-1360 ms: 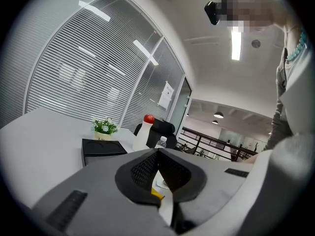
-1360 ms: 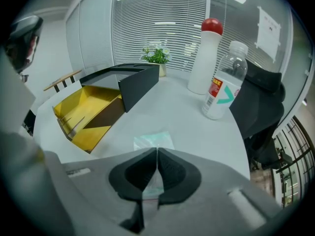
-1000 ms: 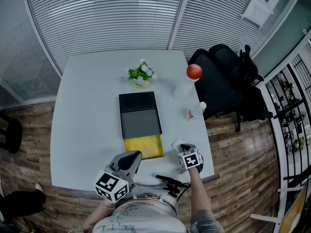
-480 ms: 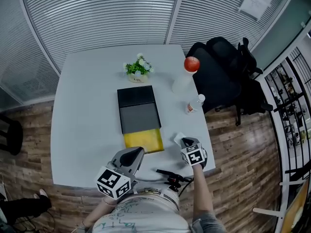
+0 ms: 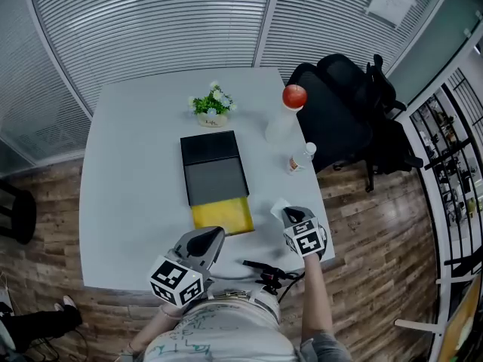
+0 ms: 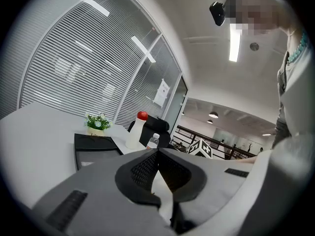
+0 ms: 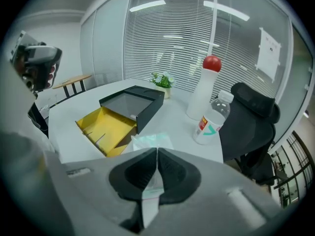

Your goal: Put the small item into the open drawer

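Right gripper clamped shut on the small packet, just right of the open yellow drawer. Left gripper closed on nothing, idle. Carry step, I judged. Next move: swing left over drawer, lower, release.

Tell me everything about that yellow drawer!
The yellow drawer is a shallow, flat tray that looks like thin card or plastic. It is pulled out, open, from the near end of the black box and lies level on the white table. The right gripper view shows its low walls and a thin divider inside, and I see nothing else in it. Only the box and table touch it.
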Demonstrator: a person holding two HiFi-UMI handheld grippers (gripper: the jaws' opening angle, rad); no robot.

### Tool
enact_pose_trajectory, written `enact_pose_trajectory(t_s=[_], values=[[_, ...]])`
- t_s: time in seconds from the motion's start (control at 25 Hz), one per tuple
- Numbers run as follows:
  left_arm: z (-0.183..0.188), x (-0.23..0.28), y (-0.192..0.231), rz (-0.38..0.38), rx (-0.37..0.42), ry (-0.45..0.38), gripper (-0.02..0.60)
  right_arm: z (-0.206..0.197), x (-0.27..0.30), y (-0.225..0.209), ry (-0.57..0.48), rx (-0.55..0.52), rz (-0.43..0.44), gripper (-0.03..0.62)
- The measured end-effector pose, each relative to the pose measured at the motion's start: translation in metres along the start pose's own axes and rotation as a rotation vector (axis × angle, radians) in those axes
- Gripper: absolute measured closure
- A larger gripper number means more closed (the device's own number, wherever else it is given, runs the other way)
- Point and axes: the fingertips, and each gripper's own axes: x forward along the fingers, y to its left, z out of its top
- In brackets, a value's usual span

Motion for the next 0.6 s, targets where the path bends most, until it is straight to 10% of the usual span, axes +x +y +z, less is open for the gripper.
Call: enact_pose_trajectory(t_s=[0.6], values=[[0.0,-0.001,0.0,0.009,0.012,-0.006,0.584,0.049,-0.045,0.002,-0.074,-0.075,-0.008,0.583]])
